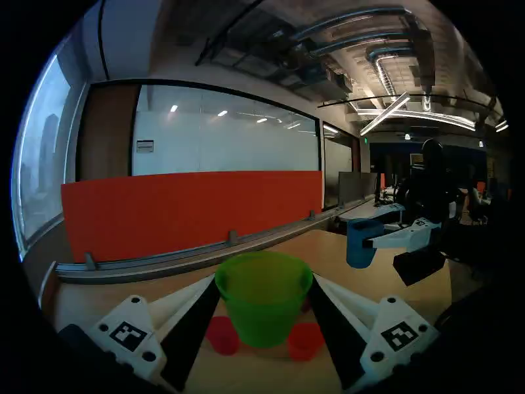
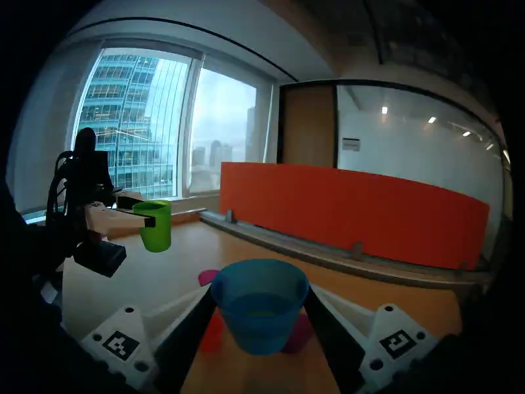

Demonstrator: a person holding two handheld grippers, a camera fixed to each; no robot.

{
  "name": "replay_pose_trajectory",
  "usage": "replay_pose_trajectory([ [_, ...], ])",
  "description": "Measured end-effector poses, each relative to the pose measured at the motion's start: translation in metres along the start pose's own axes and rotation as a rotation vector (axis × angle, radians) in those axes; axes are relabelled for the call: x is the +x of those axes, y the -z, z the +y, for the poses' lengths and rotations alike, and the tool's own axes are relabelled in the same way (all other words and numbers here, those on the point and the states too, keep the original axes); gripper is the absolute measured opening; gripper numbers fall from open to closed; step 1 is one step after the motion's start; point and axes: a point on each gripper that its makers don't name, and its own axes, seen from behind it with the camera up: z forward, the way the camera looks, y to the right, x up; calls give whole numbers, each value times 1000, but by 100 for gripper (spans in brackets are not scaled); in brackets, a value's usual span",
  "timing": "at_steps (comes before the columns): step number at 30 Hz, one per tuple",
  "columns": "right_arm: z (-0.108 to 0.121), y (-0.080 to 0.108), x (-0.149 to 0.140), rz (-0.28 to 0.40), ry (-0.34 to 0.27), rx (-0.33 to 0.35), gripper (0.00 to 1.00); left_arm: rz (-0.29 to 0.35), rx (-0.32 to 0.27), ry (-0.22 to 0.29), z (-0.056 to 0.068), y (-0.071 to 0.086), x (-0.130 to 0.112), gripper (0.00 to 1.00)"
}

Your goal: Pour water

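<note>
Left gripper view: the left gripper [image 1: 264,289] squeezes a green cup [image 1: 264,312]. The right gripper [image 2: 259,295] squeezes a blue cup [image 2: 259,331] with water in it, above the table [image 2: 394,295].

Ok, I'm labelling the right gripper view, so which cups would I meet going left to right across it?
The green cup → the pink cup farther back → the blue cup.

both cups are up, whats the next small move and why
Probably carry the blue cup in the right tongs, which seems to hold water, over the green cup in the left tongs. Both cups are upright but apart, so tilting now would likely spill onto the desk.
</note>
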Motion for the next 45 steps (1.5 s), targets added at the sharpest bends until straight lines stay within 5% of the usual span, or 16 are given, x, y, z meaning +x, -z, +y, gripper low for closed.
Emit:
replay_pose_trajectory([
  [23,-7,1,22,41,27,6,92,-2,-43,-10,14,4,1,88],
  [45,-28,1,52,51,172,50,92,-6,-102,3,39,4,-12,88],
])
